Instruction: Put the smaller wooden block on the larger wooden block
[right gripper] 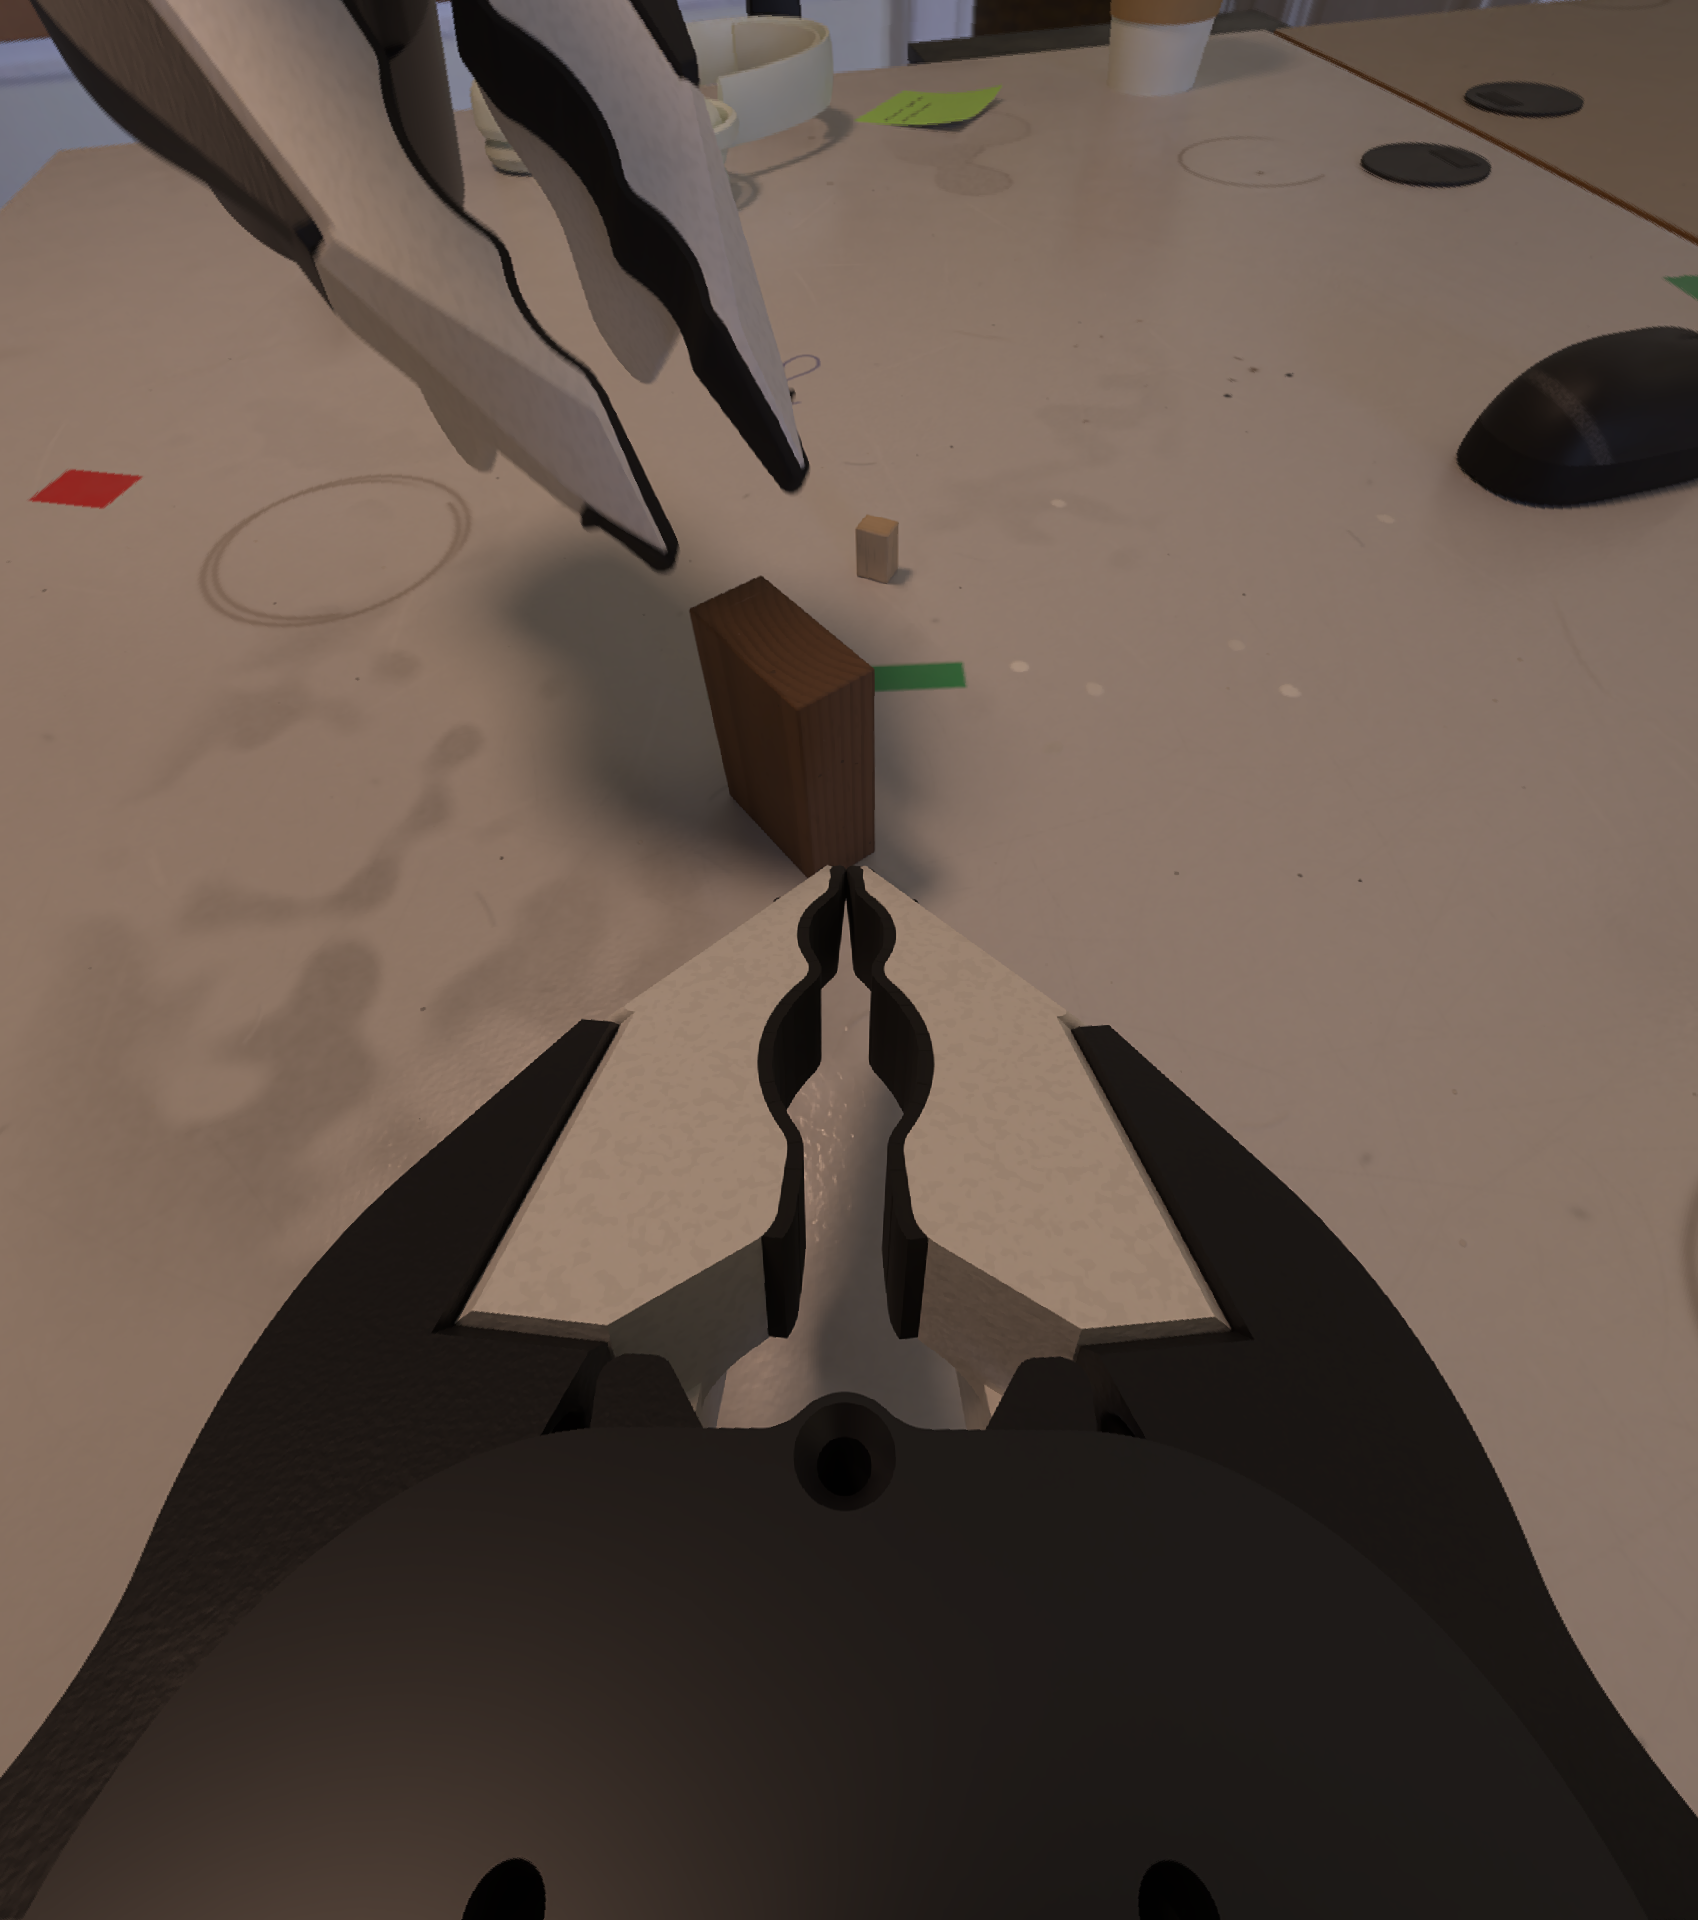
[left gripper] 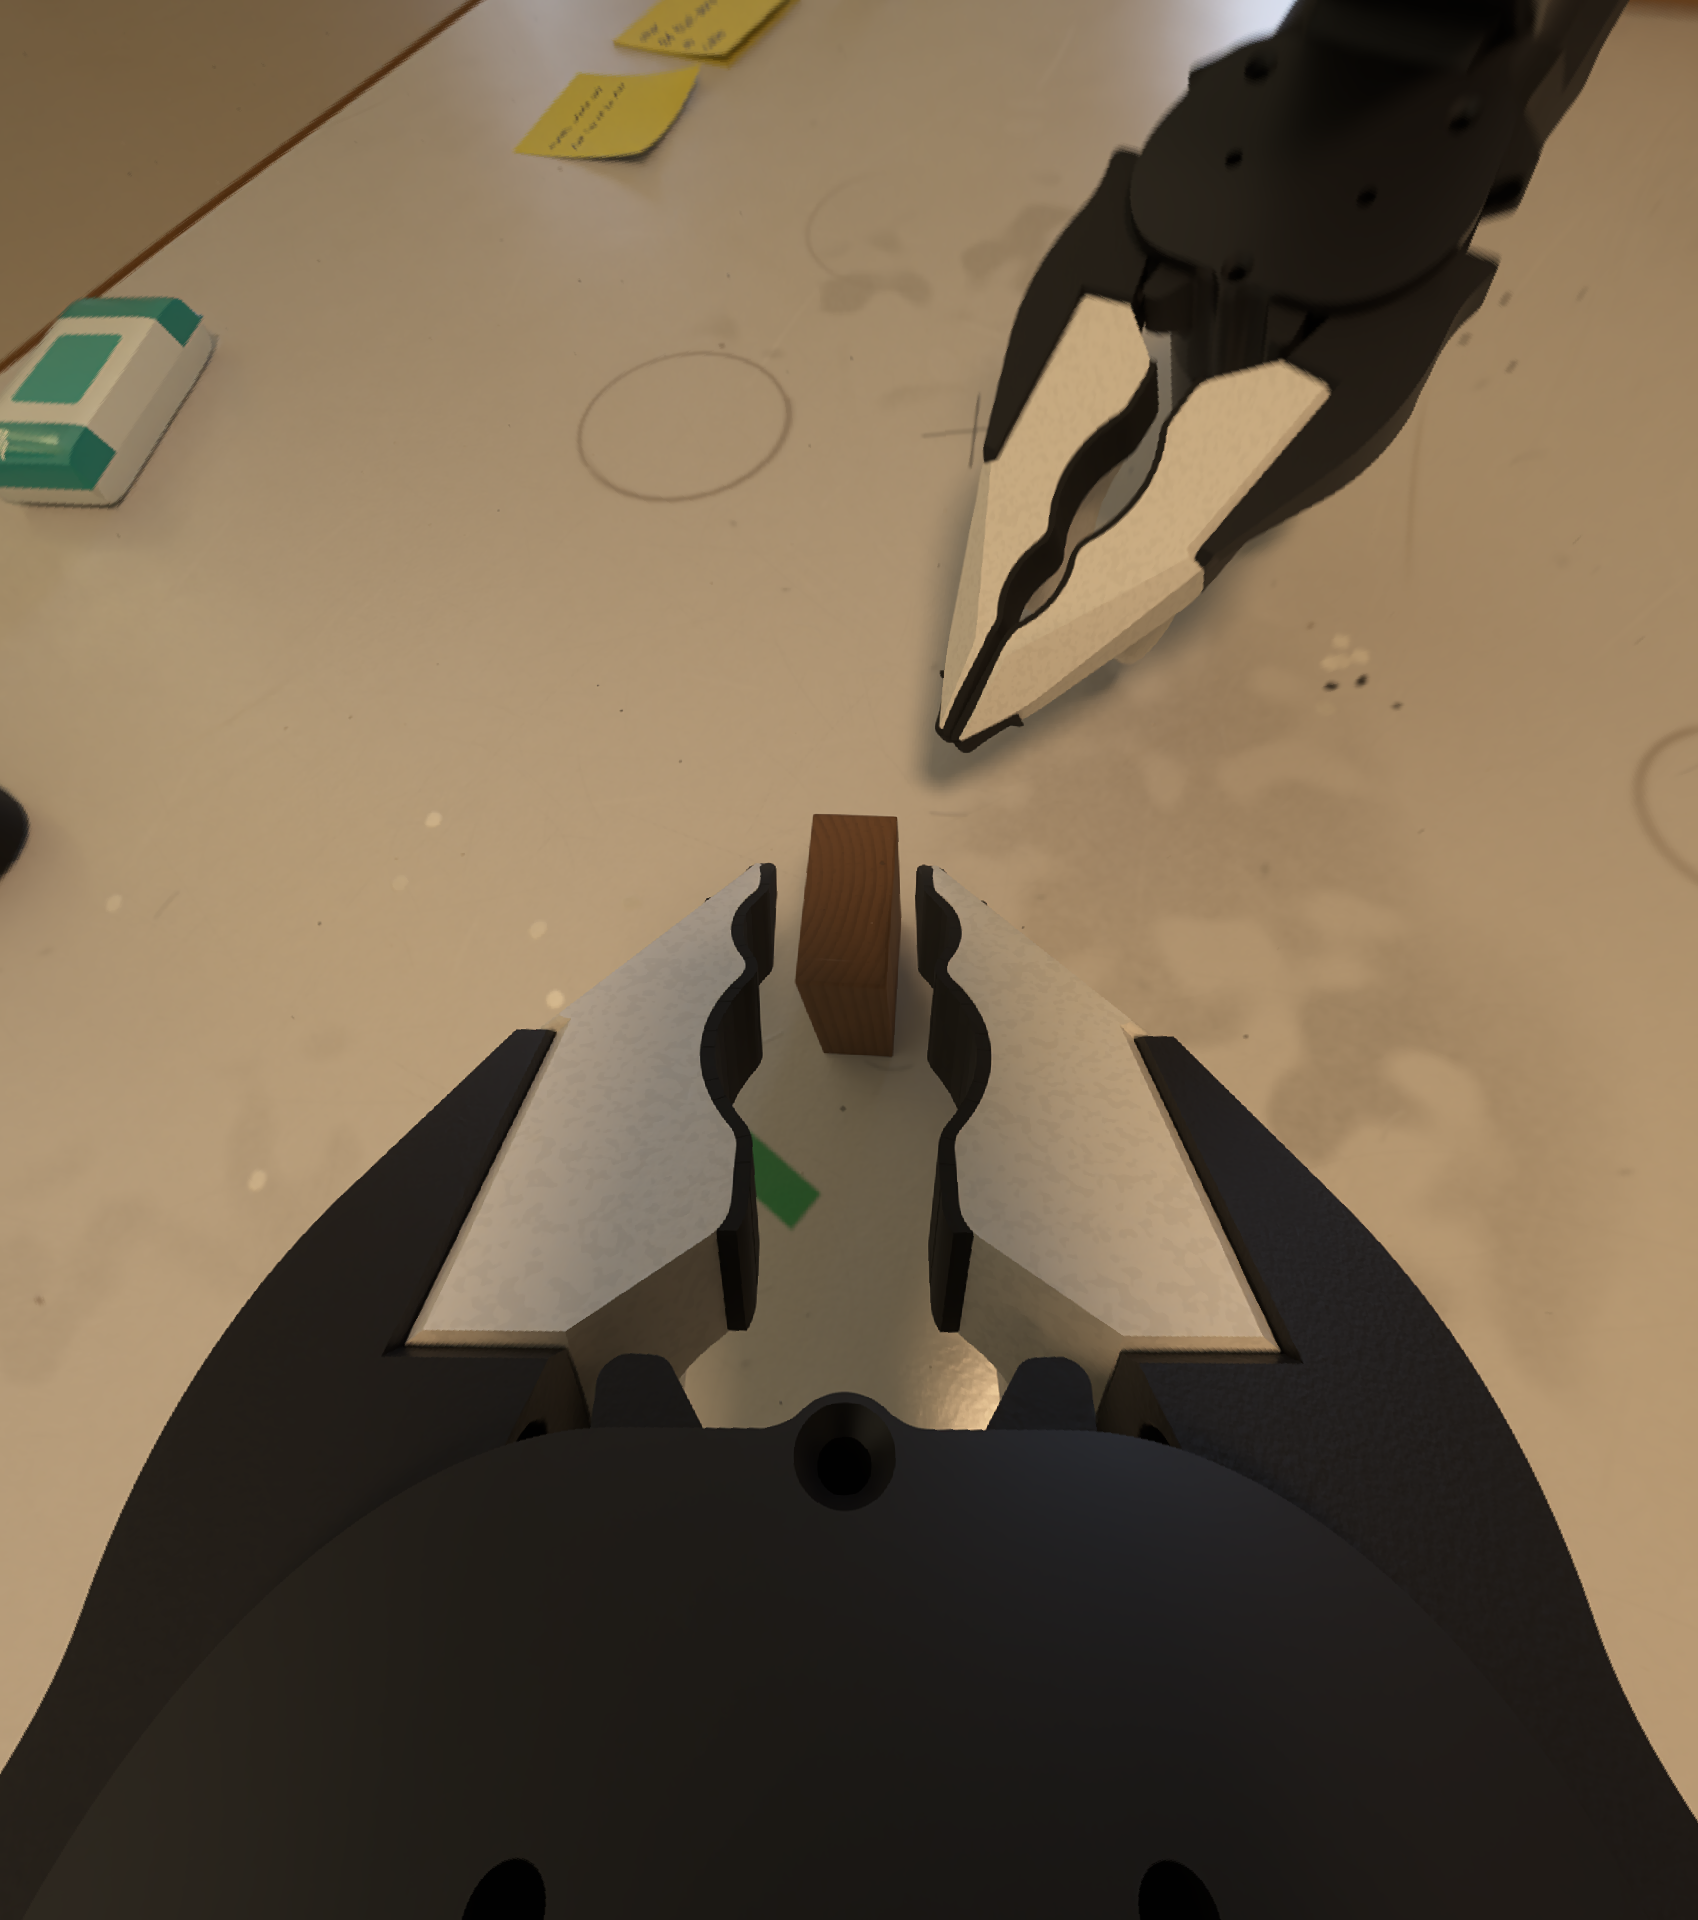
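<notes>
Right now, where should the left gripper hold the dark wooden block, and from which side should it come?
Probably across its two broad flat faces, coming down from above. The dark wooden block stands upright on a narrow edge, and the open left gripper already has a finger on each side of it, apart from both faces.

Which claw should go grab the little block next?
Probably the left gripper. Its jaws are open, though they now flank the larger wooden block. The right gripper has its jaws shut, and the larger block stands between it and the smaller wooden block.
</notes>
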`<state>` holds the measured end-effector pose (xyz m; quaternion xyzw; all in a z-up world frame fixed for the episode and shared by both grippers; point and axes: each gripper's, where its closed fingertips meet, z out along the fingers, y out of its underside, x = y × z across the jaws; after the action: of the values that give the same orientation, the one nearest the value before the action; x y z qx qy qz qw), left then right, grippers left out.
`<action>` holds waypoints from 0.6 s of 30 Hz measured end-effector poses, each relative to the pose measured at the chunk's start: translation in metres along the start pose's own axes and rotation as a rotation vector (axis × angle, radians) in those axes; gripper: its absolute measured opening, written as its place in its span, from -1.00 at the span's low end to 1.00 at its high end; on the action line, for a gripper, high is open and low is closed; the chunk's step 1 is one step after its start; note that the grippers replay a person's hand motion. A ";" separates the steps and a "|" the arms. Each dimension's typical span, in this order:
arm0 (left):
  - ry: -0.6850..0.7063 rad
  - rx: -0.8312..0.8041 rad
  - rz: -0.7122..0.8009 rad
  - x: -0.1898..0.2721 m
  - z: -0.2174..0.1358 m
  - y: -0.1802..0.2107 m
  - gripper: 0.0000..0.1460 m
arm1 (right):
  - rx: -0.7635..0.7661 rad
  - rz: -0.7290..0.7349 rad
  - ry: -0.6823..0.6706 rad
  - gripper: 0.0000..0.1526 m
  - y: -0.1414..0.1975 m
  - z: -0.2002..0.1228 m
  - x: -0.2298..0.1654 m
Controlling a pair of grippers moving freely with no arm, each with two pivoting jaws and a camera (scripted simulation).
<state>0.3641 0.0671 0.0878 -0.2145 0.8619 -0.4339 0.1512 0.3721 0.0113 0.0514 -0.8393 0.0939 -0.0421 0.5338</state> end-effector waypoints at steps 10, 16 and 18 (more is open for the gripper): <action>-0.065 -0.058 0.126 -0.001 0.012 0.008 -0.46 | 0.014 0.002 -0.008 -1.00 -0.002 -0.001 -0.002; -0.307 -0.123 -0.266 -0.077 -0.021 0.051 -0.47 | 0.012 0.018 0.015 -1.00 0.000 -0.004 0.005; -0.318 -0.173 -0.373 -0.089 -0.021 0.076 -0.40 | 0.014 0.025 0.011 -1.00 0.000 -0.004 0.005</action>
<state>0.4135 0.1666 0.0453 -0.4474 0.8068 -0.3397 0.1834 0.3763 0.0063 0.0531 -0.8340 0.1069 -0.0410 0.5397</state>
